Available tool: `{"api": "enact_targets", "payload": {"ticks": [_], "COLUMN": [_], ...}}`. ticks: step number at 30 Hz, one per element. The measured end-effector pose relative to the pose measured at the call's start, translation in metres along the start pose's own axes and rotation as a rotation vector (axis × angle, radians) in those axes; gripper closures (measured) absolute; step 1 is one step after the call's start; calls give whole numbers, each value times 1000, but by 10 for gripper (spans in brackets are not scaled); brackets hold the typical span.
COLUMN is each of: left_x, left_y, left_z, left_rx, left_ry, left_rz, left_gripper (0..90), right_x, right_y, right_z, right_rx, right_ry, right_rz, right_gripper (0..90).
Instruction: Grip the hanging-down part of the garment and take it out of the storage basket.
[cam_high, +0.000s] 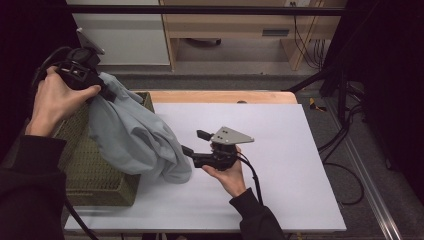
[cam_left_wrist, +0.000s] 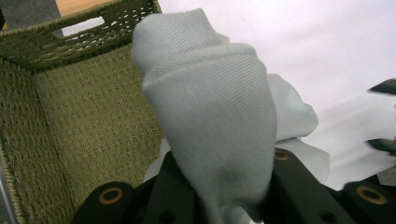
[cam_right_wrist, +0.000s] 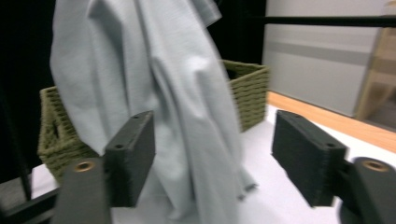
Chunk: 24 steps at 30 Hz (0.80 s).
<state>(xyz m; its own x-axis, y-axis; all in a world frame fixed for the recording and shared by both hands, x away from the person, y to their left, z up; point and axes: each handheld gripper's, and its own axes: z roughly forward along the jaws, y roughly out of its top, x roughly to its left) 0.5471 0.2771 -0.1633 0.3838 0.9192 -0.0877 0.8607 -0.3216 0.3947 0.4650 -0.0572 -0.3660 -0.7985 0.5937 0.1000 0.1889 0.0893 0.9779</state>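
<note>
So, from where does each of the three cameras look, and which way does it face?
High view: sits above the person's side, faces forward and down on the table; both hands and sleeves show.
Left gripper view: rides the left tongs, looks down into the basket; black jaws shut on the grey cloth.
Right gripper view: rides the right tongs, looks level at the hanging cloth; its jaws stand open.
All three views share cloth and basket.

The cloth (cam_high: 132, 135) hangs over the basket's (cam_high: 95, 175) right wall onto the table (cam_high: 290, 150).
</note>
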Motion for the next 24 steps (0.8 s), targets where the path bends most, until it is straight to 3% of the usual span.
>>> {"api": "enact_targets", "payload": {"ticks": [1,3,10,16,17,24], "left_x": [0,1,4,5,5,5], "left_y": [0,0,-1,-1,-1,0], "left_z": [0,1,5,9,9,12], "left_rx": [0,10,20,25,25,30], "left_ry": [0,5,10,13,14,14], "left_rz": [0,-1,-18,-25,-24,-29], "left_gripper": [797,797,797,797,797,797], "right_x": [0,-7,-20,-31,-35,-40], "right_y": [0,-4,-18,-34,-38,-49], "right_z": [0,-18,-54,-88,-98,-123], "right_rx": [0,-5,-17,-33,-45,-62], "right_ry": [0,-35,-106,-189,-226,-285], "right_rz": [0,11,34,45,58,65], "right_gripper": [268,209,137,101,87,55]}}
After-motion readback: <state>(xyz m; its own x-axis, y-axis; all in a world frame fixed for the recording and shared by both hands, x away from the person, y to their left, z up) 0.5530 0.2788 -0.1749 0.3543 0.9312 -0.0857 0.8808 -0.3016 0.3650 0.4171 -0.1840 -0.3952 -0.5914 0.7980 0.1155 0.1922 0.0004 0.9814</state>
